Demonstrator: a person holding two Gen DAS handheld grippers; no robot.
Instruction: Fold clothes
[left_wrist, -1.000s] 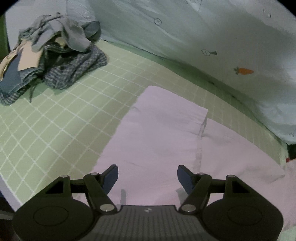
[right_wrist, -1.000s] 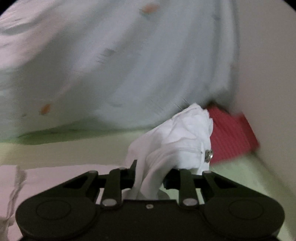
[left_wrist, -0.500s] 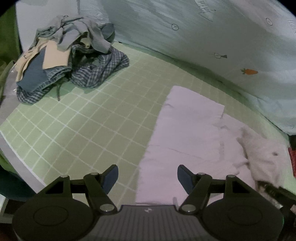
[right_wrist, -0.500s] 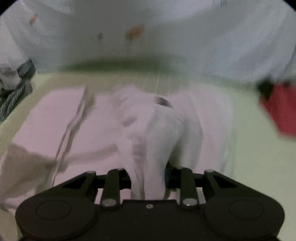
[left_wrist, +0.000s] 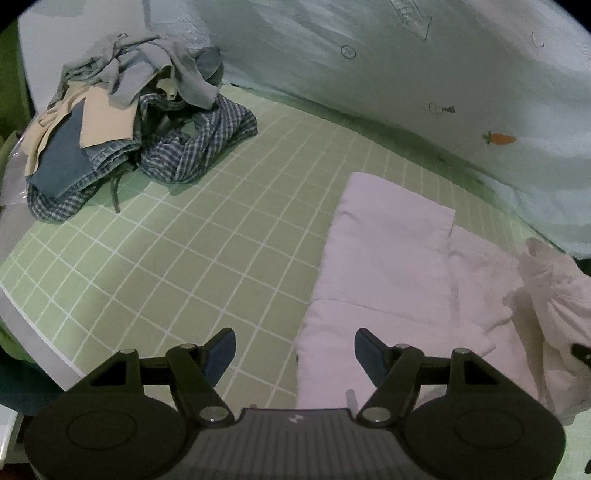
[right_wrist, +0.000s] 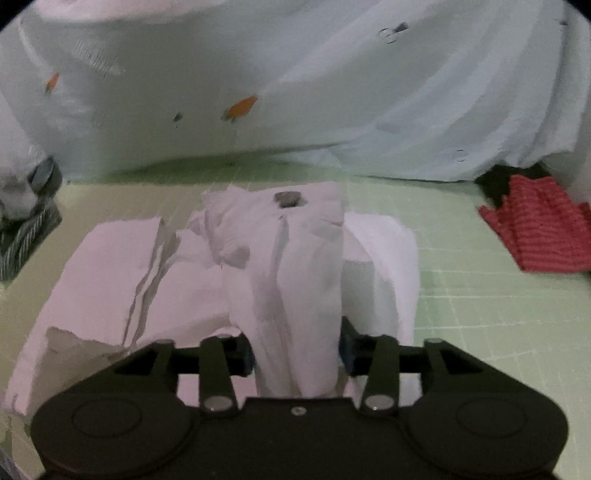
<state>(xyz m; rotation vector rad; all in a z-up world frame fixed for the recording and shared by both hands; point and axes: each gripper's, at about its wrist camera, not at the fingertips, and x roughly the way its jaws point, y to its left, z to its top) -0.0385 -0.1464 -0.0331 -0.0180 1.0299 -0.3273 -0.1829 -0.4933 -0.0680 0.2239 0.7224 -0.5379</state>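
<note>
A pale pink garment (left_wrist: 391, 258) lies partly folded on the green checked mat (left_wrist: 192, 258). My left gripper (left_wrist: 294, 350) is open and empty, hovering over the garment's near left edge. My right gripper (right_wrist: 295, 350) is shut on a bunched end of the pink garment (right_wrist: 291, 280), holding it up over the flat part; a dark button (right_wrist: 286, 198) shows on the raised fold. That raised bunch also shows at the right edge of the left wrist view (left_wrist: 550, 288).
A heap of unfolded clothes (left_wrist: 129, 122), blue plaid, denim, grey and beige, sits at the far left of the mat. A light blue printed sheet (left_wrist: 406, 66) hangs behind. A red ribbed cloth (right_wrist: 539, 225) lies at the far right.
My right gripper has swung the bunched end of the pink garment leftward over its flat part. My left gripper has pulled back and left, off the garment.
</note>
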